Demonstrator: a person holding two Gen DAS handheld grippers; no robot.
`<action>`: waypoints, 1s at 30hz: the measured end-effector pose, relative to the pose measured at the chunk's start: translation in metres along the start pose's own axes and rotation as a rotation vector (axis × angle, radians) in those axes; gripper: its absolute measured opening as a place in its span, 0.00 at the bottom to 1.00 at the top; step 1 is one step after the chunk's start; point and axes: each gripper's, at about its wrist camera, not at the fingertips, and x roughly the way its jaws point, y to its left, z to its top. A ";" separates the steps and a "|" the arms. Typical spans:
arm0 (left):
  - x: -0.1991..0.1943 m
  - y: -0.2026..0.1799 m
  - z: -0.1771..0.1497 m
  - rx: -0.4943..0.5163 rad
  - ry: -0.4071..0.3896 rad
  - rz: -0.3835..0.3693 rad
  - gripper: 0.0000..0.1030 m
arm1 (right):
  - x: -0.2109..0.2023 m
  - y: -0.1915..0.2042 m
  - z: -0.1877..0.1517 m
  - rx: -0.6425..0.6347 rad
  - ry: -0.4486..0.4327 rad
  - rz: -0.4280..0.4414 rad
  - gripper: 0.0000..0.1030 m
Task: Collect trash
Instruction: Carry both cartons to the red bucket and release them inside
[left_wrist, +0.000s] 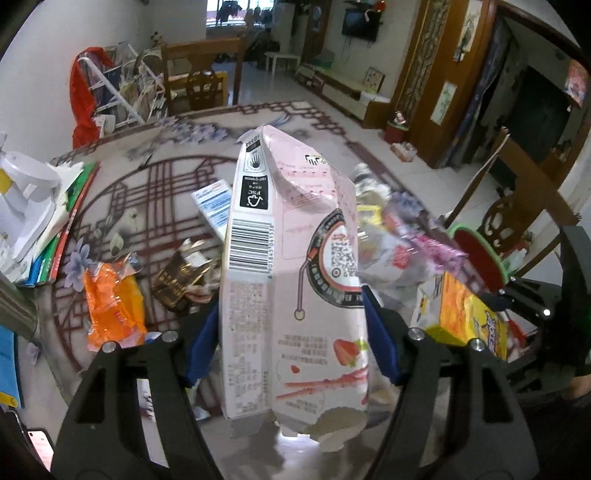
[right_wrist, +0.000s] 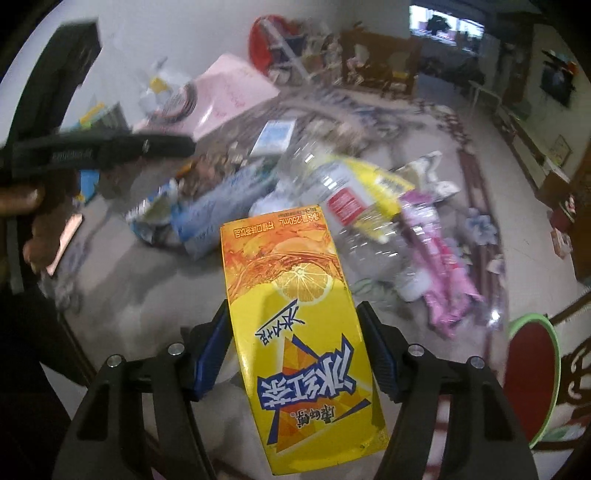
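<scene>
The left gripper (left_wrist: 291, 328) has its jaws pinching a pink strawberry milk carton (left_wrist: 295, 266) by its two narrow sides, blue pads (left_wrist: 380, 339) pressed flat against the cardboard. The carton stands up between the jaws, its crumpled top far ahead of them and its torn lower end nearest the camera, lifted clear of the counter (left_wrist: 155, 184). Beyond the left jaw lie an orange wrapper (left_wrist: 114, 306) and a dark gold wrapper (left_wrist: 181, 277) on the patterned cloth.

The right gripper (right_wrist: 291, 343) has its jaws pinching a yellow iced tea carton (right_wrist: 295, 321) (its print reads upside down in this view), held lengthwise and raised above the counter. Ahead of these jaws a clear plastic bottle (right_wrist: 347, 206) lies on its side, with pink wrappers (right_wrist: 443, 266) just to its right. The rest of the heap is blurred.
</scene>
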 end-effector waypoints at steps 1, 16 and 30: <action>-0.002 -0.008 0.002 0.006 -0.007 -0.012 0.66 | -0.009 -0.006 0.001 0.015 -0.021 -0.016 0.63; 0.045 -0.147 0.043 0.075 0.004 -0.332 0.66 | -0.119 -0.173 -0.042 0.392 -0.177 -0.263 0.63; 0.158 -0.295 0.071 0.171 0.149 -0.518 0.67 | -0.136 -0.307 -0.112 0.667 -0.171 -0.335 0.63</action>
